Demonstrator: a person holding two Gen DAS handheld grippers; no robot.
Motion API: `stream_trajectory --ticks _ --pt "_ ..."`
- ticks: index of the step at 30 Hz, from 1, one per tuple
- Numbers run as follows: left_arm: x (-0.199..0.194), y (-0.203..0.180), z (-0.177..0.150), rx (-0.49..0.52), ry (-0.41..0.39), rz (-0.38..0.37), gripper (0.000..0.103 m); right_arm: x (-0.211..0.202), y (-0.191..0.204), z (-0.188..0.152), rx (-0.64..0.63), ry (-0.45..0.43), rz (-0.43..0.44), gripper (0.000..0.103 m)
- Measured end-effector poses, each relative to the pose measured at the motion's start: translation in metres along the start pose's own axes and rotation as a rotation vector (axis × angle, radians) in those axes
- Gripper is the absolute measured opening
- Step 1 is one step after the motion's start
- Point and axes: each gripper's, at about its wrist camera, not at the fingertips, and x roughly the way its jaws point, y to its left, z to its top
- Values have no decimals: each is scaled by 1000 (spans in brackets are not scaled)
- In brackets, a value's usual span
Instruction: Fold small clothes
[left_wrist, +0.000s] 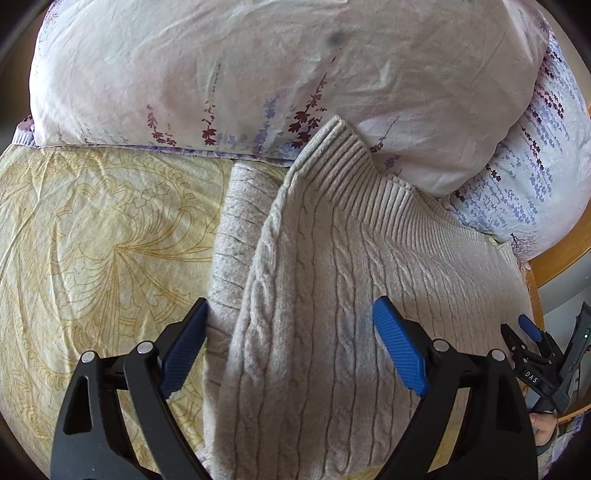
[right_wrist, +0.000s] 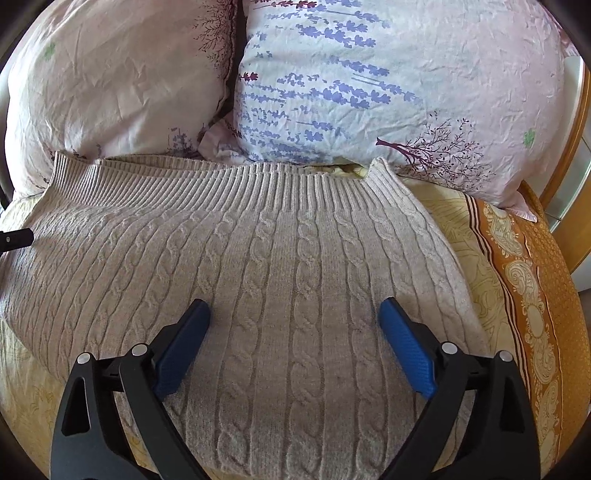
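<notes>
I judged the sweater (right_wrist: 295, 266) partly folded — more folds remained; left gripper (left_wrist: 290, 345) and right gripper (right_wrist: 295, 345) gaped wide, empty

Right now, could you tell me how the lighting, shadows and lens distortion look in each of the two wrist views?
Left wrist view: soft daylight, strong fisheye bending with dark corners, and the open left tongs cast a faint bluish tint on the beige cable-knit sweater. Right wrist view: even light, the ribbed hem bows upward from distortion, and a soft shadow lies beside the open right tongs.
</notes>
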Motion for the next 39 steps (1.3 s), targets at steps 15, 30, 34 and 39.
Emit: stream_trajectory --ticks 15,30,34,39 --pt "6 15 13 -125 36 -77 46 -1 -13 2 32 -7 112 99" --pt "-22 -8 6 -339 -32 -348 26 -25 -78 7 362 -103 340 98" --pt "-30 -44 6 -327 -46 -450 25 -27 -94 7 409 -119 360 98" --pt "-19 -91 4 -317 -39 -550 23 -29 -111 8 457 -138 365 98"
